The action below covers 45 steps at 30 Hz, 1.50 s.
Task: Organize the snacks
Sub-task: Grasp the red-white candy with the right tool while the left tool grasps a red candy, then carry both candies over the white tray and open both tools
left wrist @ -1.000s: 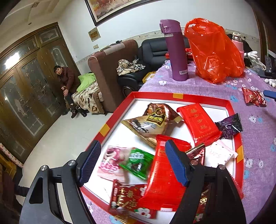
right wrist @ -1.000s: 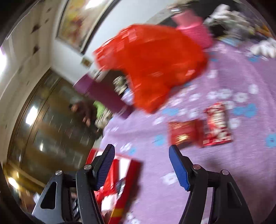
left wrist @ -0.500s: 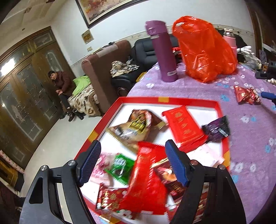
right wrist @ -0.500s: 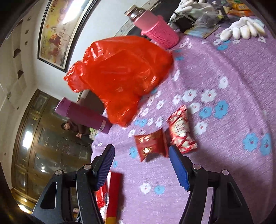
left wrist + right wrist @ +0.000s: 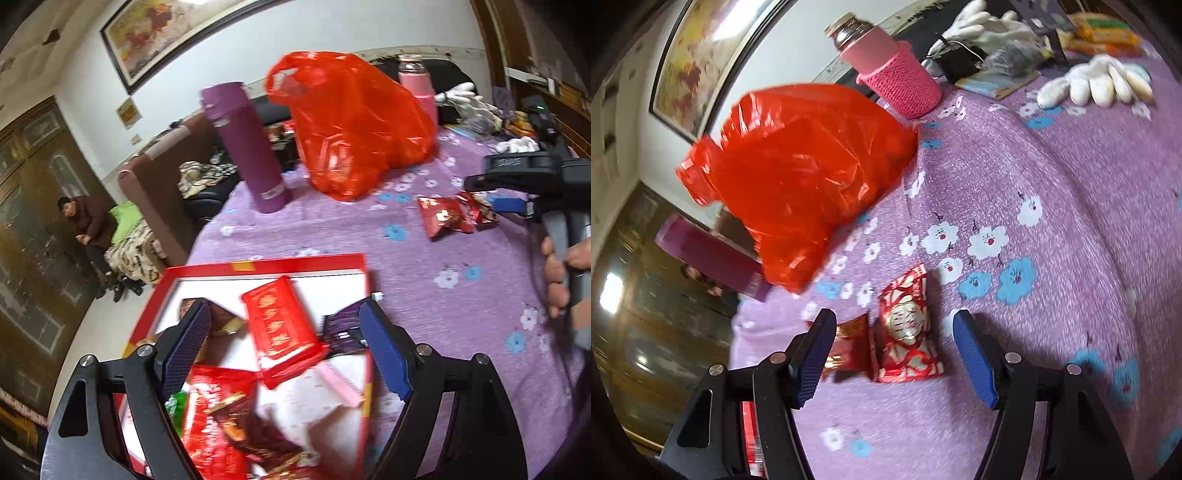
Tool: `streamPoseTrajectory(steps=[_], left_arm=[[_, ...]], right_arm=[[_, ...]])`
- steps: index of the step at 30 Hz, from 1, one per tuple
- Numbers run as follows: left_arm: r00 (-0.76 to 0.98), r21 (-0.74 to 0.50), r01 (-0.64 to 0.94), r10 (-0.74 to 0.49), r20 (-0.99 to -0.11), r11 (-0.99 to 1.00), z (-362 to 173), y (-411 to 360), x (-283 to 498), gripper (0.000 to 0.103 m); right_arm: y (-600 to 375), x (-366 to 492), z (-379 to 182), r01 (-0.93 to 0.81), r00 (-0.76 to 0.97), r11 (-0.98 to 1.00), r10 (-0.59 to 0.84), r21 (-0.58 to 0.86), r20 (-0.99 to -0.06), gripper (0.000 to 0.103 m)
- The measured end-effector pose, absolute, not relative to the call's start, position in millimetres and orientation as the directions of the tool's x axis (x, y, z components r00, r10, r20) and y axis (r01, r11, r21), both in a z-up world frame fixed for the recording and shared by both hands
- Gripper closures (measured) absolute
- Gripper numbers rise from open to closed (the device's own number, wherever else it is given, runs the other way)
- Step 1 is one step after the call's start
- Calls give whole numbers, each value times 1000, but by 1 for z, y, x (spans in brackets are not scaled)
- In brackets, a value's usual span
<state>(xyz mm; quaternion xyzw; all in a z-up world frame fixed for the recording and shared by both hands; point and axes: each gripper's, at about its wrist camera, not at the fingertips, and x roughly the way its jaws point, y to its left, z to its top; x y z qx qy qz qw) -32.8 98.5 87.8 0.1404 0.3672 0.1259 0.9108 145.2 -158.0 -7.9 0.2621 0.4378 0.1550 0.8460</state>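
Observation:
A red tray (image 5: 266,263) on the purple flowered cloth holds several snack packets, among them a red packet with gold writing (image 5: 280,328) and a dark purple one (image 5: 341,330). My left gripper (image 5: 284,349) is open and empty above the tray. Two red snack packets lie on the cloth outside the tray: a red-and-white one (image 5: 908,328) and a darker red one (image 5: 849,345); they also show in the left wrist view (image 5: 445,218). My right gripper (image 5: 894,356) is open and empty, hovering just over these two packets, with the red-and-white one between its fingers.
An orange-red plastic bag (image 5: 798,184), a purple flask (image 5: 245,147) and a pink-sleeved bottle (image 5: 886,70) stand at the back of the table. White gloves (image 5: 1097,81) and clutter lie at the far right. A person sits by the sofa (image 5: 88,225).
My right gripper has swung from near the tray over to the two loose red packets and closed in on them. My left gripper has drawn back and turned right over the tray.

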Motion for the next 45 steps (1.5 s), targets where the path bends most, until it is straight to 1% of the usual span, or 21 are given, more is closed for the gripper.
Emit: streamPoseTrajectory(steps=[2, 3, 4, 6, 7, 8, 9, 11, 12, 13, 16, 19, 23, 27, 30, 33, 35, 36, 38, 40, 45], left_arm=[[696, 333, -106, 309, -649, 937, 88, 92, -28, 19], [694, 326, -99, 300, -654, 940, 89, 90, -25, 19], [693, 318, -93, 291, -660, 943, 90, 87, -22, 19], [690, 306, -80, 274, -670, 949, 93, 82, -13, 19], [690, 302, -72, 266, -673, 951, 95, 78, -9, 19], [693, 298, -62, 256, -674, 953, 97, 74, -3, 19], [698, 297, -51, 247, -672, 954, 98, 69, 3, 19], [711, 298, -37, 234, -663, 954, 101, 60, 14, 19], [717, 295, -26, 224, -660, 955, 102, 55, 19, 19], [723, 287, -11, 206, -660, 958, 102, 50, 26, 19], [710, 234, 17, 153, -688, 972, 99, 36, 56, 19], [681, 148, 14, 98, -726, 989, 89, 28, 86, 19], [644, 60, -8, 51, -764, 998, 70, 14, 115, 19], [622, 55, -36, 65, -780, 998, 52, 6, 128, 19], [591, 20, -35, 37, -806, 999, 37, 4, 135, 20], [593, 14, -27, 28, -805, 1000, 30, 2, 136, 20], [591, 6, -13, 12, -806, 1000, 25, 3, 136, 33], [580, 12, -3, 11, -814, 1000, 22, 2, 137, 45], [599, 35, 19, 17, -800, 999, 21, -1, 133, 52], [608, 31, 33, 5, -794, 999, 21, -2, 129, 63], [622, 18, 36, -8, -783, 999, 23, 1, 114, 66]], right_arm=[[-147, 145, -6, -55, 577, 867, 432, 495, -693, 41], [-138, 143, -4, -67, 581, 911, 368, 407, -726, 46], [-127, 142, -2, -76, 588, 948, 294, 310, -754, 57], [-111, 138, -3, -93, 603, 985, 174, 149, -778, 68], [-102, 136, -4, -105, 613, 992, 119, 69, -781, 70], [-97, 135, -4, -116, 617, 993, 94, 28, -782, 70], [-99, 135, -4, -112, 613, 993, 100, 38, -784, 72], [-123, 139, 0, -66, 593, 977, 200, 200, -780, 77], [-146, 141, 2, -23, 590, 939, 291, 344, -754, 77], [-166, 141, 3, 11, 596, 897, 349, 442, -723, 77], [-207, 138, 6, 74, 633, 788, 436, 611, -639, 77], [-228, 139, 0, 100, 632, 683, 518, 723, -577, 77], [-228, 142, -6, 112, 616, 663, 539, 741, -575, 77], [-225, 143, -2, 94, 613, 652, 558, 753, -559, 77], [-224, 141, 1, 90, 622, 650, 555, 754, -553, 77], [-225, 141, 0, 90, 618, 648, 559, 756, -553, 77], [-224, 141, 0, 91, 614, 647, 562, 757, -554, 76], [-224, 141, 0, 89, 613, 648, 563, 756, -554, 76], [-224, 142, 0, 87, 615, 649, 562, 756, -553, 76], [-223, 143, 1, 84, 615, 650, 562, 755, -553, 76], [-221, 144, 1, 79, 610, 655, 565, 752, -556, 76]])
